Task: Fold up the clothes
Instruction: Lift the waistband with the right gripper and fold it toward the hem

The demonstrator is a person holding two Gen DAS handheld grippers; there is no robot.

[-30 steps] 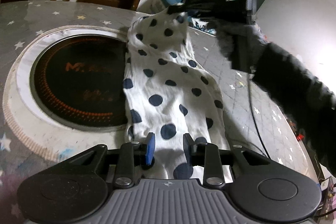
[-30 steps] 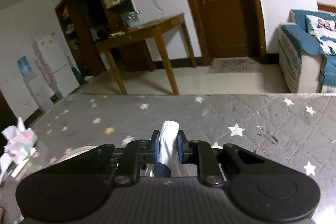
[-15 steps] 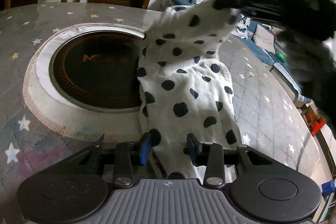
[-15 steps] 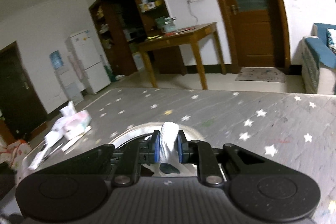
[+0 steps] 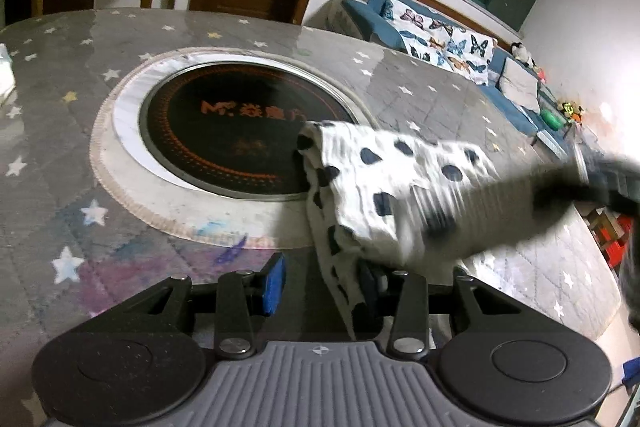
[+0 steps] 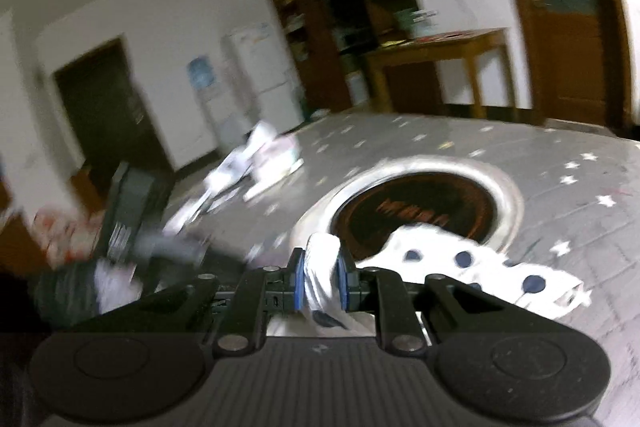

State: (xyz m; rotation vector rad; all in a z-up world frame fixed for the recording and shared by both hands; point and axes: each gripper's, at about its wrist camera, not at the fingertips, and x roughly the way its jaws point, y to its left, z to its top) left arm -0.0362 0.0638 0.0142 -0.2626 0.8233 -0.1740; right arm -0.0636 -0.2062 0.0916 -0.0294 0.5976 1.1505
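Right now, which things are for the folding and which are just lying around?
For the folding:
- spotted cloth
- left gripper, jaws open with the cloth's edge between them
- right gripper, pinching a bunch of the cloth

Just lying around:
- round black cooker plate set in the table
- tissue pack
- blue sofa
- wooden desk

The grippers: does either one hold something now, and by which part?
The right gripper is shut on a bunched edge of the dotted cloth. The left gripper is open and grips nothing.
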